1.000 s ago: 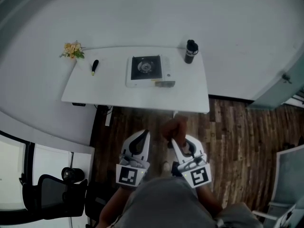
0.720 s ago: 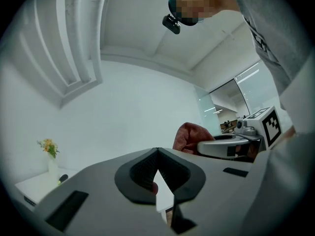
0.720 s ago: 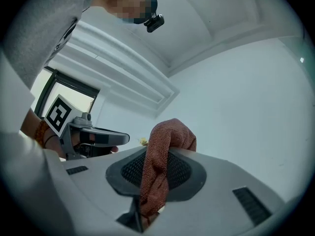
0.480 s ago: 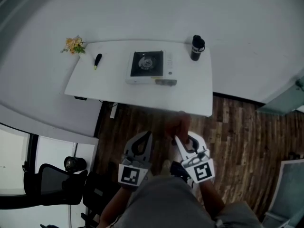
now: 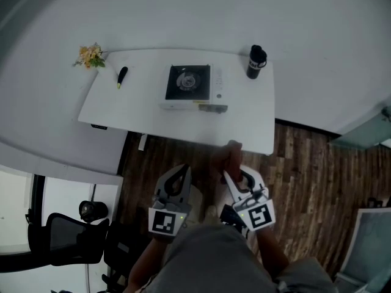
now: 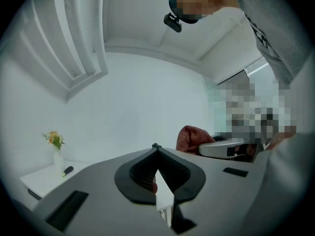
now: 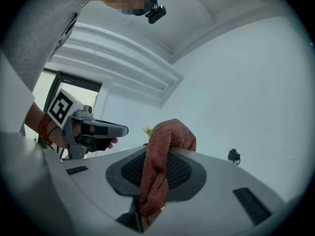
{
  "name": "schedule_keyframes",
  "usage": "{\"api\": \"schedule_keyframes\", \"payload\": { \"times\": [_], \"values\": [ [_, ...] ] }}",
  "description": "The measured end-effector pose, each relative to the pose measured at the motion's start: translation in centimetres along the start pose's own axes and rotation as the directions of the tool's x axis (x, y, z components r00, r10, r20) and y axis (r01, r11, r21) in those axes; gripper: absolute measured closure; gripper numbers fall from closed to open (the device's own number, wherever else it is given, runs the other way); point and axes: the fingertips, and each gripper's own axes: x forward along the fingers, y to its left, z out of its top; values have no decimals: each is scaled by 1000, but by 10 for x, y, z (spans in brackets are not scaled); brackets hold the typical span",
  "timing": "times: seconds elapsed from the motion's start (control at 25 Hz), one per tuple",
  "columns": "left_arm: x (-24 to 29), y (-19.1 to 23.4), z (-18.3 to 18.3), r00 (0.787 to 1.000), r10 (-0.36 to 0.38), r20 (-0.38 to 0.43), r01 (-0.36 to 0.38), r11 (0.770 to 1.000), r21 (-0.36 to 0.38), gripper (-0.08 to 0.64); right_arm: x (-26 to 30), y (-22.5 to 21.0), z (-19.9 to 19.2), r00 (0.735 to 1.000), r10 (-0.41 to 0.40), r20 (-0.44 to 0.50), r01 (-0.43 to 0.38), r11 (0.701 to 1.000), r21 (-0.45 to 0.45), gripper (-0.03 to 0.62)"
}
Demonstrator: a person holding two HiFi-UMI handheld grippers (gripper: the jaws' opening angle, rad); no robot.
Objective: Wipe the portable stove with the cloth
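Right claw [image 5: 232, 173], clamping cloth [image 5: 232, 153], and closed left claw [image 5: 181, 171] have neared table [image 5: 146, 115]

A white table [image 5: 122, 112] stands flush against a plain, pale grey wall [image 5: 183, 11]. In front of the table the floor [image 5: 305, 182] is dark wood planking in mixed browns. To the table's left and nearer the camera, a black office chair [image 5: 67, 243] sits beside a dark-framed window [image 5: 15, 209]. To the table's right a grey-green panel [image 5: 366, 127] leans into view. Stepped white mouldings [image 6: 74, 38] run high above the table. The light is soft and even.
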Motion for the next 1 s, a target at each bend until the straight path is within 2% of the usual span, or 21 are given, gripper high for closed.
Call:
{"api": "schedule_keyframes", "payload": {
  "times": [0.36, 0.56, 0.76, 0.88, 1.0],
  "values": [
    [77, 55, -3, 992, -107, 66, 108, 994, -24, 532, 70, -36, -5, 996, -64, -68, 58, 995, -87, 506],
    [121, 99, -2, 985, -158, 68, 161, 986, -33, 532, 115, -67, -6, 982, -135, -135, 123, 988, -93, 503],
    [156, 156, -9, 985, -169, 47, 171, 984, -58, 532, 166, -97, -6, 970, -156, -189, 141, 986, -90, 503],
    [173, 189, -16, 984, -174, 44, 176, 984, -35, 532, 194, -115, -4, 966, -158, -205, 145, 986, -76, 503],
    [189, 210, -27, 978, -205, 39, 204, 979, 16, 532, 222, -130, -9, 955, -152, -253, 121, 983, -137, 503]
  ]
}}
